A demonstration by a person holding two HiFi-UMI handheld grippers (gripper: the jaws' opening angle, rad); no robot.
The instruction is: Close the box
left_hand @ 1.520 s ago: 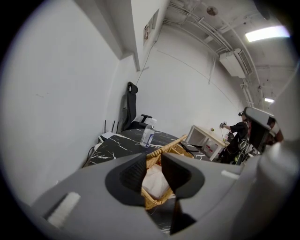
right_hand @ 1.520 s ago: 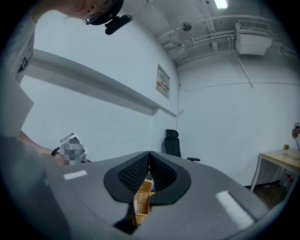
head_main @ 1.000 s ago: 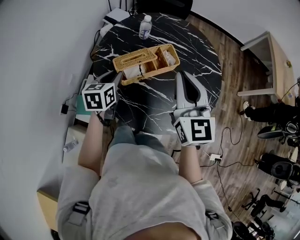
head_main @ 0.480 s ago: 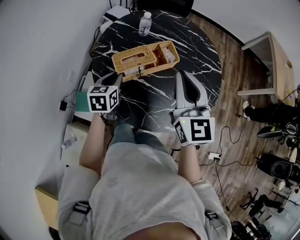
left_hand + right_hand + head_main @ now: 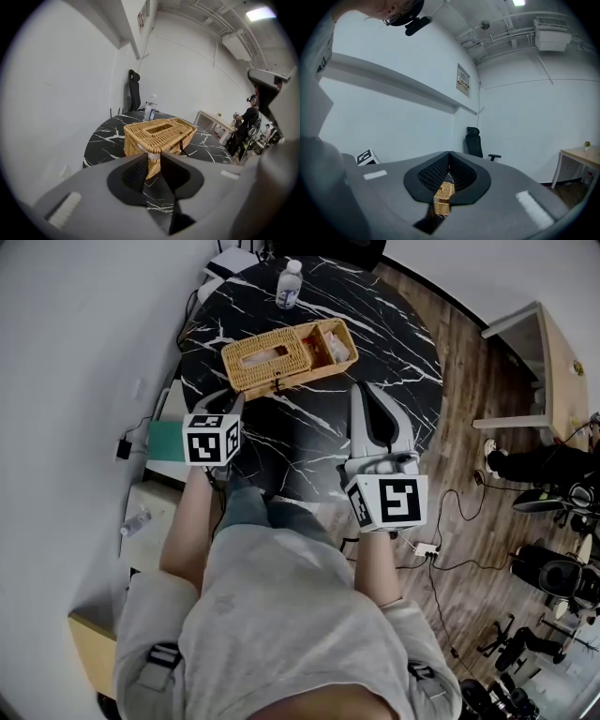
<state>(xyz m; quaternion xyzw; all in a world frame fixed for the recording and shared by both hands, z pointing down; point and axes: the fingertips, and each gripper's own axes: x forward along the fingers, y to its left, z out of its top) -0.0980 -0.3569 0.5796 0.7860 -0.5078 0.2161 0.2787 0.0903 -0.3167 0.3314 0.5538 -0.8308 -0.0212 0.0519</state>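
Observation:
A woven wicker box (image 5: 289,354) sits on the round black marble table (image 5: 394,352). Its slotted lid lies flat over the left half, while the right compartment shows white contents. My left gripper (image 5: 236,397) hovers just short of the box's near left corner, open, with nothing between its fingers. In the left gripper view the box (image 5: 159,133) shows through the gap between the jaws of that gripper (image 5: 153,154). My right gripper (image 5: 361,388) hangs over the table to the right of the box, shut and empty. In the right gripper view the tips of that gripper (image 5: 449,153) meet, with a bit of the wicker box (image 5: 443,194) below them.
A water bottle (image 5: 290,285) stands at the table's far edge behind the box. A wooden desk (image 5: 553,371) is off to the right. Cables and a power strip (image 5: 429,554) lie on the wood floor. An office chair (image 5: 135,89) stands by the wall.
The box lid, tilted up a second ago, now lies flat on the box. My left gripper has drawn back from the box toward me. The right gripper has stayed put.

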